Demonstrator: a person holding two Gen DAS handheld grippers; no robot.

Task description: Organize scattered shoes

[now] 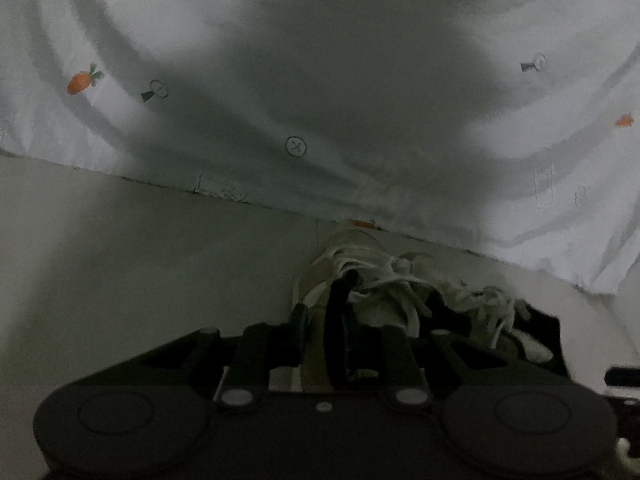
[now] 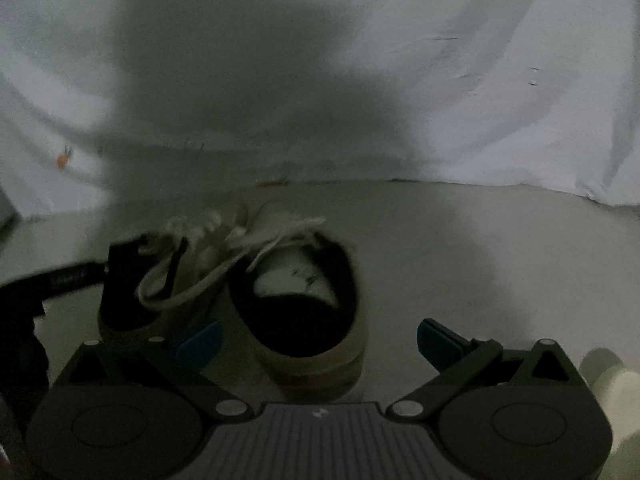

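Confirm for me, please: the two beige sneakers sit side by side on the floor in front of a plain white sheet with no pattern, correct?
Not quite. The sheet is not plain: the left wrist view shows small printed motifs, including an orange carrot. The rest holds: the two beige sneakers sit side by side on the floor in front of it.

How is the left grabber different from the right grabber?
The left gripper has narrow jaws; the right gripper has wide-spread jaws. The left gripper straddles the edge of one shoe; the right gripper just has the heel of the other shoe in its gap, apparently untouched. Left gripper fingertips look black, right gripper's blue. Both point down at tan, white-laced shoes on the floor.
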